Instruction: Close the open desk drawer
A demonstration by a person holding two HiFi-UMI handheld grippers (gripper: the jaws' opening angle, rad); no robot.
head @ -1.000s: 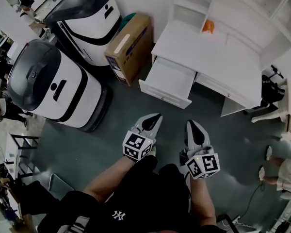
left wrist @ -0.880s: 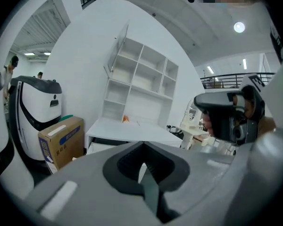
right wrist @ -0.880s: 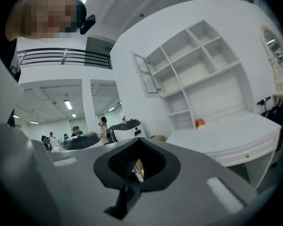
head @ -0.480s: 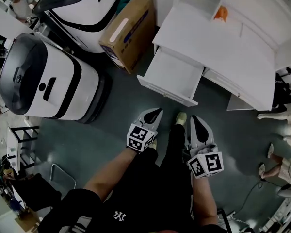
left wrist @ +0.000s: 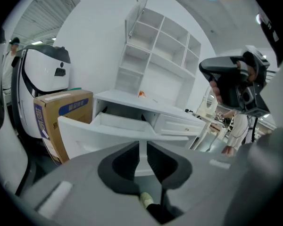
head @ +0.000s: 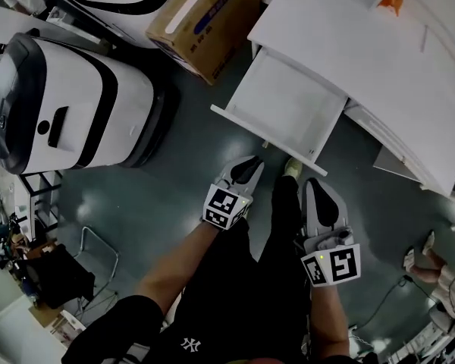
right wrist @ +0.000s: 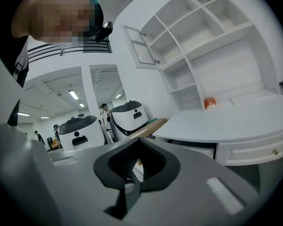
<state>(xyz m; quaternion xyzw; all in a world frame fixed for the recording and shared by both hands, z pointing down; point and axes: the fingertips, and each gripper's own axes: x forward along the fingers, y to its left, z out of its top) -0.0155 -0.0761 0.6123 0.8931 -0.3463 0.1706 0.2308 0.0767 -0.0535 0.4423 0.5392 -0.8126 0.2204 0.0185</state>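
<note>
Drawer shown larger and nearer than half second ago; both grippers brought closer to its front. Drawer: smooth white shallow rectangular tray, pulled out from white desk. Left gripper: grey plastic shell, ribbed black pads, narrow slit left between jaws, nothing held; drawer front seen straight ahead, just beyond tips, not touched. Right gripper: jaws apparently met at tips, nothing gripped, just short of drawer's right corner. Desk's right end cut off; brown cardboard box cropped by top edge.
</note>
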